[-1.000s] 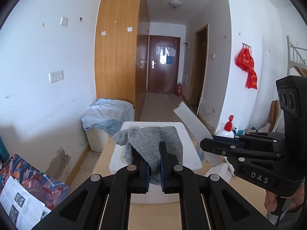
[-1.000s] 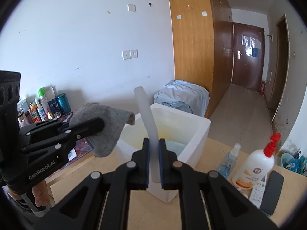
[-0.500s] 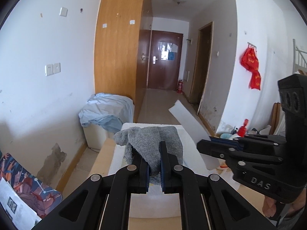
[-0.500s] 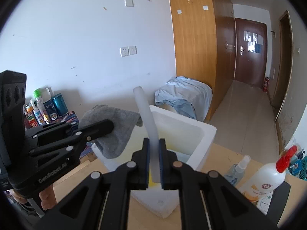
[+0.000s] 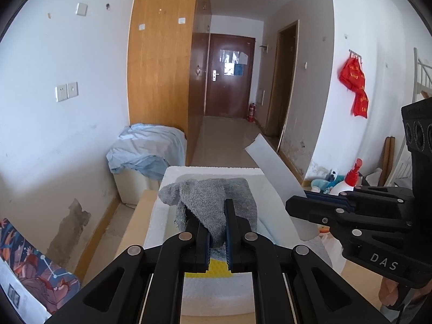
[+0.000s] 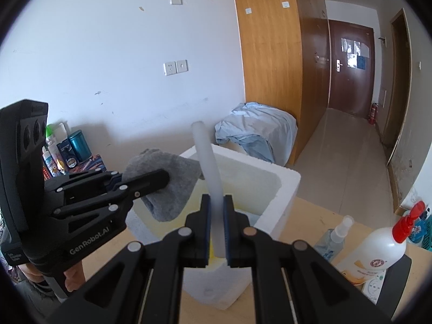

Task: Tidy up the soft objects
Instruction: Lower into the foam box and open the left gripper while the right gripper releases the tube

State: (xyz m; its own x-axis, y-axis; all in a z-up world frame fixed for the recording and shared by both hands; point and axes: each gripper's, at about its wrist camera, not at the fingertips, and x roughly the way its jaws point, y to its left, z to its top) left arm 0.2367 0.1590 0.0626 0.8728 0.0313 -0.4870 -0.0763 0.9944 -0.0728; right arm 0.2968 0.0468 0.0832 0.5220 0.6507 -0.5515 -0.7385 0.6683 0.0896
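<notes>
The left gripper (image 5: 217, 217) was clenched on a crumpled grey knitted cloth (image 5: 213, 199), which hung from its jaws over the open mouth of a white foam box (image 6: 286, 178) standing on a pale wooden table (image 6: 318, 216). From the right wrist view the same cloth (image 6: 170, 186) drooped just above the box's near rim, not yet inside.

The right gripper (image 6: 216, 229) was clamped on the edge of a thin white foam lid (image 6: 208, 172), held upright and clear of the opening; the left wrist view showed that lid (image 5: 275, 172) slanting off the box's right side.

Something yellow (image 5: 217, 267) and a pale blue patch lay at the bottom of the box, too hidden to identify, so part of the sorting looked done. Judging by this, the cloth remained to be lowered in and released, and the lid probably set back on.

A white spray bottle with a red trigger (image 6: 378, 251) and a small clear spray bottle (image 6: 334, 235) stood on the table beside the box.
</notes>
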